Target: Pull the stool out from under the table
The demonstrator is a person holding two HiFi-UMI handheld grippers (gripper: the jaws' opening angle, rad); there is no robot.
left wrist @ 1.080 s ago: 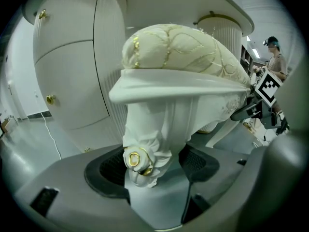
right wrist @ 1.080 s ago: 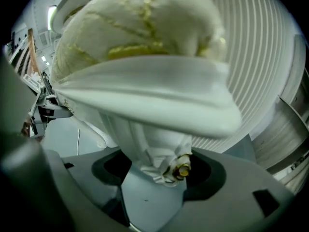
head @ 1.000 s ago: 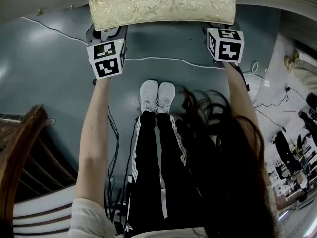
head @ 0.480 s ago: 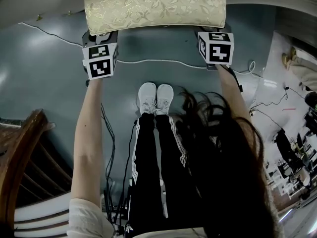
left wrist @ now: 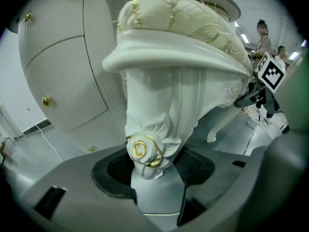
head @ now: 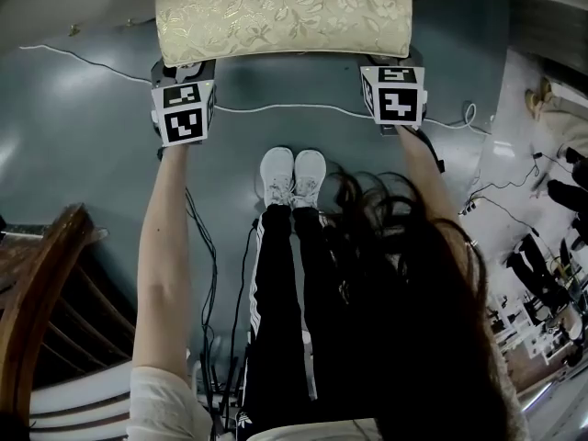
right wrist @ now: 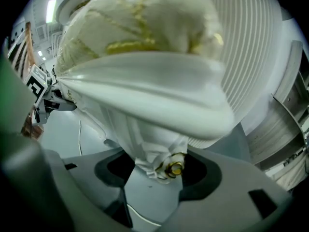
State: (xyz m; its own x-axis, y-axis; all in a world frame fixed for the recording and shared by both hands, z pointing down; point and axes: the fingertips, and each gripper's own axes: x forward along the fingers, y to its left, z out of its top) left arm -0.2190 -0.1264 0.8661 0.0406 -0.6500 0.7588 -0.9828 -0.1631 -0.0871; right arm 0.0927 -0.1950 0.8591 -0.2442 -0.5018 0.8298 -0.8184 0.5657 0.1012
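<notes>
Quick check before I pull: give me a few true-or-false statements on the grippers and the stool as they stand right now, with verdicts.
1. The left gripper has a white stool leg between its jaws. True.
2. The right gripper has nothing between its jaws. False: another carved leg stands between them.
3. The cushion is plain dark blue. False: it is cream with a leaf pattern.
4. The person's shoes are white. True.
5. A gold rosette decorates the leg at the left gripper. True.
</notes>
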